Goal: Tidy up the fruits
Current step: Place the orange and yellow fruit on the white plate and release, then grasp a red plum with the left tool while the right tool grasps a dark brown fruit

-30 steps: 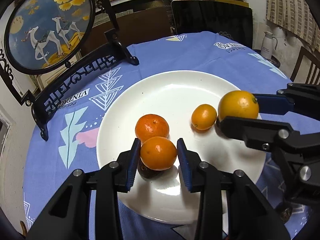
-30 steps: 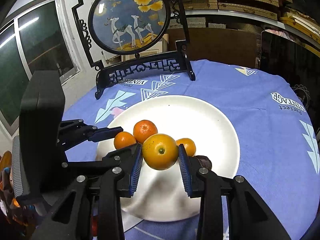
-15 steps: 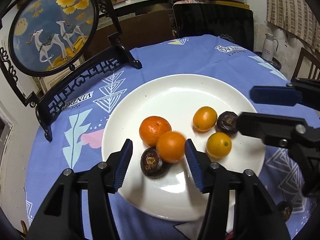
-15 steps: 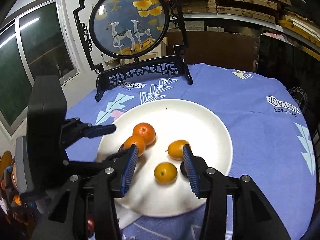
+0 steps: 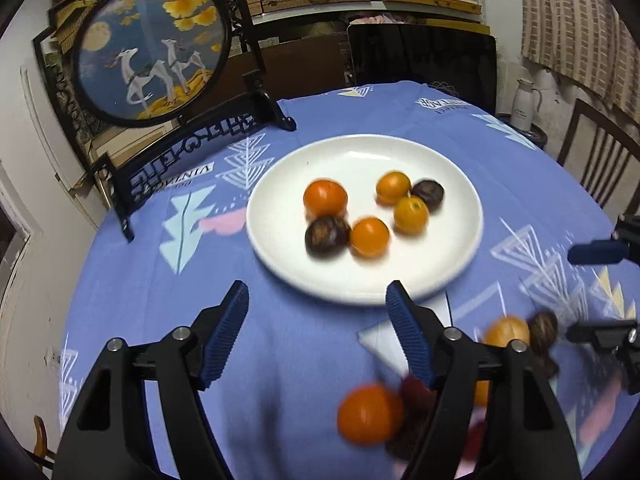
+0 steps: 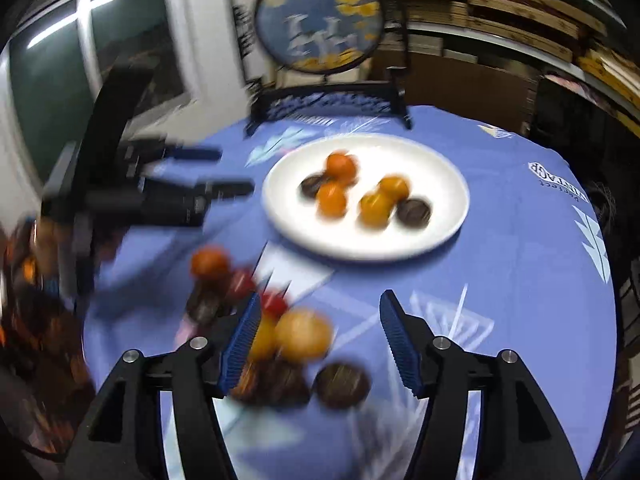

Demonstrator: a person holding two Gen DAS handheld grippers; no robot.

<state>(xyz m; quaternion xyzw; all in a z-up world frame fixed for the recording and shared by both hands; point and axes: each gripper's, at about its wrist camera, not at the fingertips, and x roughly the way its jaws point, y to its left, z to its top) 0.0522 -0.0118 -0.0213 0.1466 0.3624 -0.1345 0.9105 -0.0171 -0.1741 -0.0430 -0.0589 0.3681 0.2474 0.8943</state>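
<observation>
1. Left wrist view: six fruits lie on the white plate (image 5: 460, 248): four oranges (image 5: 325, 199) and two dark fruits (image 5: 327, 236), grouped near the middle.
2. The plate sits beyond the left gripper (image 5: 318, 334), clear of both fingertips. Its jaws stand apart, having just been opening, with only blue tablecloth (image 5: 160, 280) between them.
3. A loose orange (image 5: 370, 414) and blurred dark and red fruits lie on the cloth by the right finger, outside the plate.
4. Right wrist view: the right gripper (image 6: 320, 340) is likewise spread, having just been opening, and grips nothing. A blurred pile of fruit (image 6: 302, 336) lies on the cloth against its left finger; the plate lies further off, well apart.
5. A round framed deer picture (image 5: 150, 50) stands behind the plate.
</observation>
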